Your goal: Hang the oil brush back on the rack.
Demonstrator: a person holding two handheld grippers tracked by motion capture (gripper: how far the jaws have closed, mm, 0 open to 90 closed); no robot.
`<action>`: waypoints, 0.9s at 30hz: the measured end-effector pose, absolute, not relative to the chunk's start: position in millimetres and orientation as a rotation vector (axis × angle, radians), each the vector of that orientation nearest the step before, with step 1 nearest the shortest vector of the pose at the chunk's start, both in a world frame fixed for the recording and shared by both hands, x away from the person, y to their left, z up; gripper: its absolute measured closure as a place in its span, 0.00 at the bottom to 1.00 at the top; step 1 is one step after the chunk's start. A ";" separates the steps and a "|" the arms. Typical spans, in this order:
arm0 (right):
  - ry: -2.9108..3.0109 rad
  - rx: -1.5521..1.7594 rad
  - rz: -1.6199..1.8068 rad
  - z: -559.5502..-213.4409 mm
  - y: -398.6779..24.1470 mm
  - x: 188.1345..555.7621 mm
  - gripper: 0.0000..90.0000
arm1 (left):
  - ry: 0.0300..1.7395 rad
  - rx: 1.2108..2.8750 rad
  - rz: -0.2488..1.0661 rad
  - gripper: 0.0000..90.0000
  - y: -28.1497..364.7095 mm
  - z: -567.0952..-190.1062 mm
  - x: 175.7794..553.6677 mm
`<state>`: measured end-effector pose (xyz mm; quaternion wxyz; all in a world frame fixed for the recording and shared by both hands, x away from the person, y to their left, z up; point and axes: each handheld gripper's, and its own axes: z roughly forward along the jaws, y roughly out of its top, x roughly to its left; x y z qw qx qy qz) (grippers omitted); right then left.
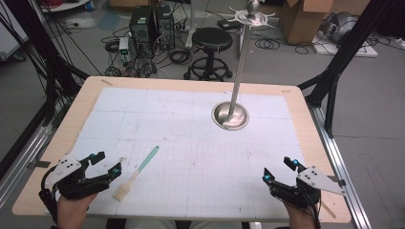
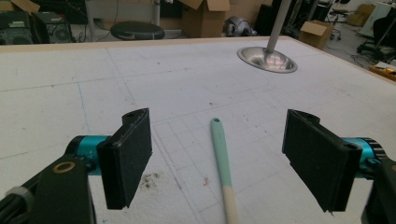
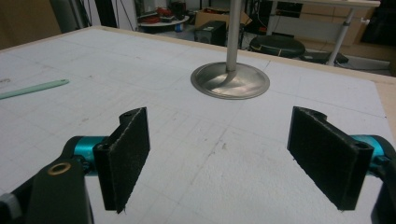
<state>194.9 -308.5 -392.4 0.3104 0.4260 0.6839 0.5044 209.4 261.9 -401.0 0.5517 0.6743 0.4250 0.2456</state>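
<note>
Two grippers rest open, holding nothing. Near left, the pastry brush (image 1: 137,173) lies just beside the left gripper (image 1: 106,164), its handle between the jaws. Next, probably: lower and close.

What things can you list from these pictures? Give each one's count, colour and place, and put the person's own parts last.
Brush: one, mint-green and cream handle, pale bristles, lying near the left gripper.
Stand: one, silver, round base on the table's far right half, upright pole.
Table: one, wooden rim, white gridded top.
Stool: one, black, on the floor beyond the table.
Boxes: cardboard brown, floor at far right.
Left gripper: one, black with teal, near left edge, open.
Right gripper: one, black with teal, near right edge, open.
</note>
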 end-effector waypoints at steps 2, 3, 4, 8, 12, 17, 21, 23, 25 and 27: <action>1.807 1.124 1.330 -392.3 -308.3 195.0 0.22 | 1.004 1.597 0.579 0.27 261.8 -401.3 209.3; 1.811 1.128 1.328 -392.8 -307.6 195.8 0.22 | 1.005 1.597 0.575 0.27 261.9 -401.4 209.9; 1.811 1.128 1.328 -392.8 -307.6 195.8 0.22 | 1.005 1.597 0.575 0.27 261.9 -401.4 209.9; 1.816 1.131 1.327 -393.1 -306.8 197.9 0.22 | 1.005 1.612 0.571 0.27 261.7 -401.9 210.3; 1.834 1.120 1.324 -394.3 -304.8 199.6 0.22 | 1.013 1.644 0.564 0.27 259.2 -403.1 211.1; 1.845 1.113 1.316 -394.7 -304.8 199.1 0.22 | 1.001 1.741 0.531 0.31 248.0 -406.7 214.9; 1.849 1.115 1.311 -395.2 -304.2 199.6 0.22 | 0.993 1.794 0.502 0.39 244.6 -409.4 218.3; 1.853 1.112 1.305 -395.6 -303.4 200.3 0.22 | 0.994 1.836 0.461 0.41 241.8 -413.2 221.6; 1.859 1.112 1.300 -396.2 -302.7 201.1 0.22 | 0.999 1.849 0.448 0.42 240.0 -414.7 222.4; 1.861 1.115 1.298 -396.3 -302.4 201.1 0.22 | 1.004 1.887 0.425 0.44 236.7 -417.8 224.6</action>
